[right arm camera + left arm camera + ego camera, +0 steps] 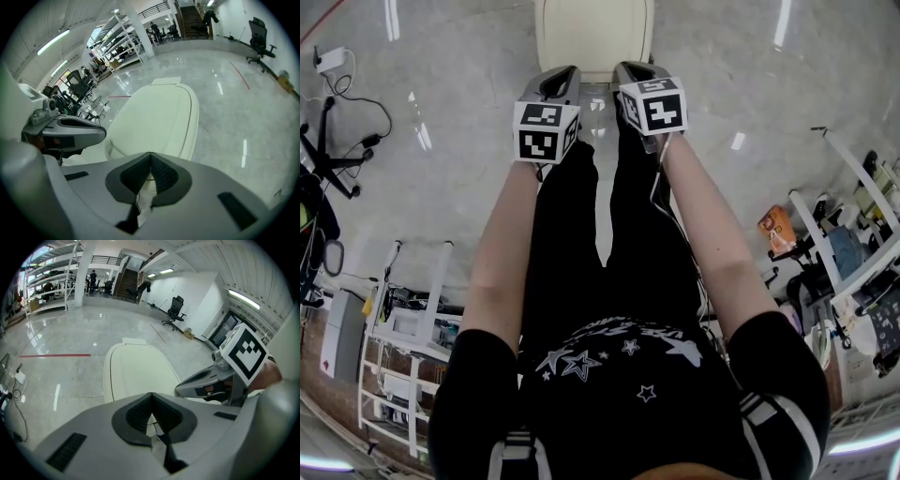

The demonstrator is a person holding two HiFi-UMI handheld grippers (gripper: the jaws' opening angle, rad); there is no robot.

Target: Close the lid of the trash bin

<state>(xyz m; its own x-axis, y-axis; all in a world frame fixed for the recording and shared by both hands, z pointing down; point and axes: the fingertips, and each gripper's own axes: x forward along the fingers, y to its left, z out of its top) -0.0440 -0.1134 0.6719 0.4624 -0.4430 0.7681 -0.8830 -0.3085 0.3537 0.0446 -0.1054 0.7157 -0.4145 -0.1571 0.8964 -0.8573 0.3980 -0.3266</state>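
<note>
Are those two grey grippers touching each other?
Apart. The head view shows a gap between the left gripper and the right gripper, with the cream bin lid visible through it.

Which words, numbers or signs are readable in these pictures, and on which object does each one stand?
No text reads clearly.
White lettering on the black shirt: upside down, blurred, unreadable.
Print on the orange packet: too small to read.
The left gripper and right gripper carry square marker patterns only, no words.
</note>
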